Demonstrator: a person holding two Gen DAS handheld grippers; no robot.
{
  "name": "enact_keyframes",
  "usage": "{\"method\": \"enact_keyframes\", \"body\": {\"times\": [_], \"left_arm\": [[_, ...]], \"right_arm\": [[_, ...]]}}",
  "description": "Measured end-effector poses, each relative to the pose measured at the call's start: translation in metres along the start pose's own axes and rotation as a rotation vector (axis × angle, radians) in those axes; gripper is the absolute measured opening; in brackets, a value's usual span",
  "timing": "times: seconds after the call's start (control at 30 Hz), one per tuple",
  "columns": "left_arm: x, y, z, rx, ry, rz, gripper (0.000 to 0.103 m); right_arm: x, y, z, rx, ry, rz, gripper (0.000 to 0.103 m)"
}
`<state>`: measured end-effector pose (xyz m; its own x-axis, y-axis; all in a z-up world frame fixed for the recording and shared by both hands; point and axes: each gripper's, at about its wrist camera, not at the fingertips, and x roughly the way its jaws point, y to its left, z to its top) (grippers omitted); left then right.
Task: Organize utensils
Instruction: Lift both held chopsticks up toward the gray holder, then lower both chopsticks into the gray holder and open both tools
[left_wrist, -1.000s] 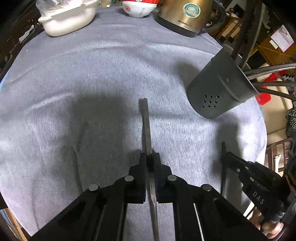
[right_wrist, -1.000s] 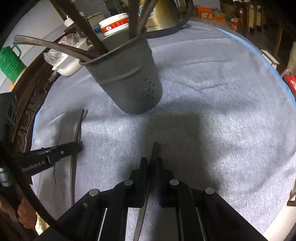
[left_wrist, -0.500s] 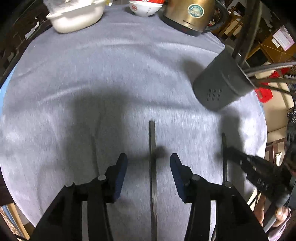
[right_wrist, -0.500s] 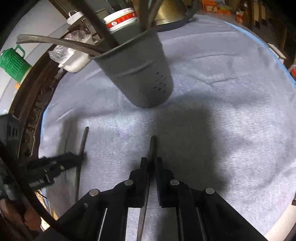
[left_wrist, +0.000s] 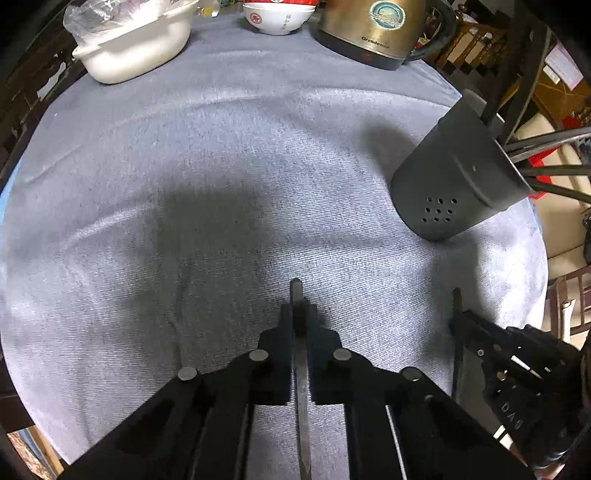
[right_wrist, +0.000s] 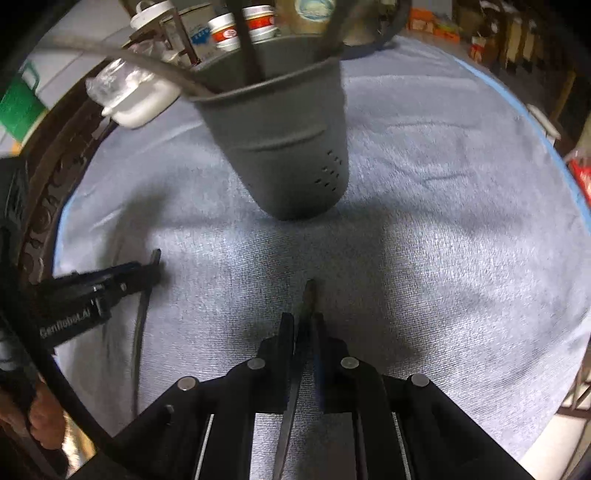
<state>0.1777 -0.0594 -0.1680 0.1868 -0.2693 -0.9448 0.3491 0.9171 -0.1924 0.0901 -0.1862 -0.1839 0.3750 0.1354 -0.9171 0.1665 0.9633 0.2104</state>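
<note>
Both tongs pinch a thin flat dark utensil each, near its end. Left tongs (left_wrist: 298, 314) pressed together on utensil (left_wrist: 302, 387), tip poking just past the fingertips, rest running back under the tool; it sits over the table (left_wrist: 184, 155), well apart from the grey holder (left_wrist: 454, 184), on the side facing the perforated holes. Right tongs (right_wrist: 303, 321) likewise clamped on a second utensil (right_wrist: 309, 295), nearer the holder (right_wrist: 280, 147), just in front of its base. Holder already has several handles sticking out.

Handling guess: metal, stiff, light, narrow and smooth, so likely to pivot or slip in a two-pad pinch. A hold nearer mid-shaft probably swings less. Not fragile. Cannot tell utensil type; working ends hidden.
</note>
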Motion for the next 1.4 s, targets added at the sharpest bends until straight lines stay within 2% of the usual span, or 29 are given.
{"method": "enact_keyframes", "body": {"times": [0.1, 0.2, 0.47, 0.7, 0.77, 0.87, 0.97, 1.07, 1.17, 1.33, 1.4], "left_arm": [[-0.007, 0.003, -0.008, -0.014, -0.020, -0.026, 0.005], [-0.035, 0.005, -0.020, 0.002, -0.089, -0.025, 0.005], [-0.128, -0.014, -0.037, 0.053, -0.299, -0.060, 0.005], [-0.197, -0.037, -0.041, 0.101, -0.468, -0.097, 0.005], [-0.212, -0.044, -0.039, 0.116, -0.505, -0.103, 0.005], [-0.223, -0.051, -0.036, 0.139, -0.535, -0.103, 0.005], [-0.224, -0.047, -0.036, 0.122, -0.530, -0.088, 0.005], [-0.223, -0.039, -0.041, 0.102, -0.524, -0.088, 0.005], [-0.229, -0.034, -0.048, 0.092, -0.532, -0.092, 0.005], [-0.238, -0.032, -0.061, 0.109, -0.548, -0.098, 0.005], [-0.237, -0.032, -0.065, 0.115, -0.547, -0.081, 0.005]], "right_arm": [[-0.001, 0.002, -0.002, 0.006, -0.022, 0.039, 0.008], [-0.016, 0.005, -0.008, -0.009, -0.064, 0.075, 0.008], [-0.110, 0.018, -0.024, -0.122, -0.337, 0.178, 0.007], [-0.187, 0.006, -0.029, -0.096, -0.547, 0.211, 0.006], [-0.204, 0.005, -0.027, -0.084, -0.622, 0.208, 0.006], [-0.219, 0.007, -0.022, -0.083, -0.685, 0.197, 0.006], [-0.218, 0.008, -0.011, -0.081, -0.640, 0.177, 0.006], [-0.195, -0.001, -0.005, -0.049, -0.492, 0.239, 0.008], [-0.160, -0.010, -0.011, -0.008, -0.383, 0.238, 0.010], [-0.088, -0.010, -0.012, 0.020, -0.207, 0.204, 0.048], [-0.063, -0.009, -0.010, 0.023, -0.170, 0.186, 0.051]]}}
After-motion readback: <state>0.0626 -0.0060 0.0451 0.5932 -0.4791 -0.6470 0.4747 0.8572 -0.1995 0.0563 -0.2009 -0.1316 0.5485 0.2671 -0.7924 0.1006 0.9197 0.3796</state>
